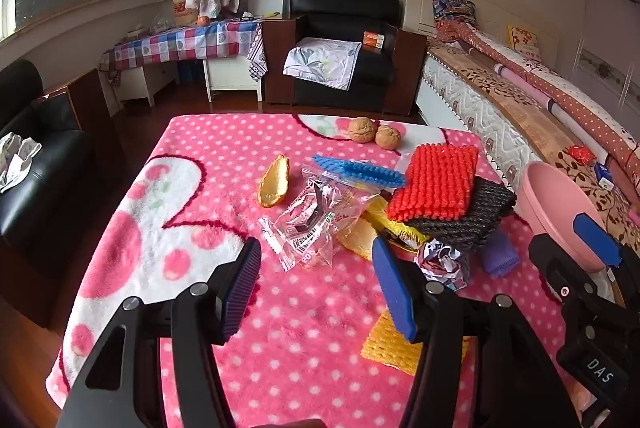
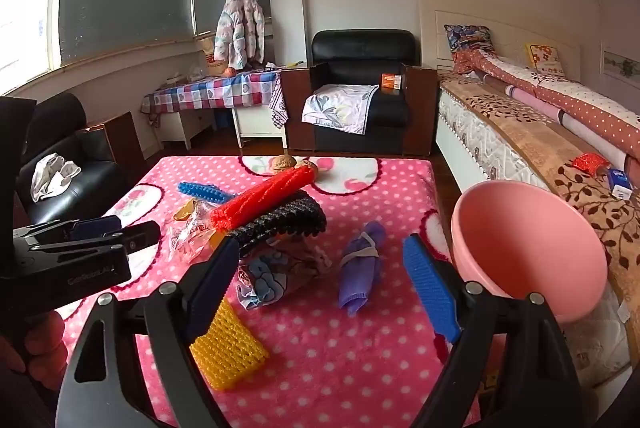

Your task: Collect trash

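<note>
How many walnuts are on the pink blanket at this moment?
2. Both sit side by side, touching, at the far edge of the pink blanket: the left walnut and the right walnut. More could be hidden under the pile of foam nets.

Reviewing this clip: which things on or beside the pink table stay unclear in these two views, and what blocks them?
- Yellow foam net: left wrist view, partly behind the left gripper's finger.
- Pink basin: its lower edge is behind the right gripper's finger, so what it rests on is unseen.
- Walnuts: right wrist view, partly behind the red foam net.
- Crumpled wrapper: print too small to read.
</note>
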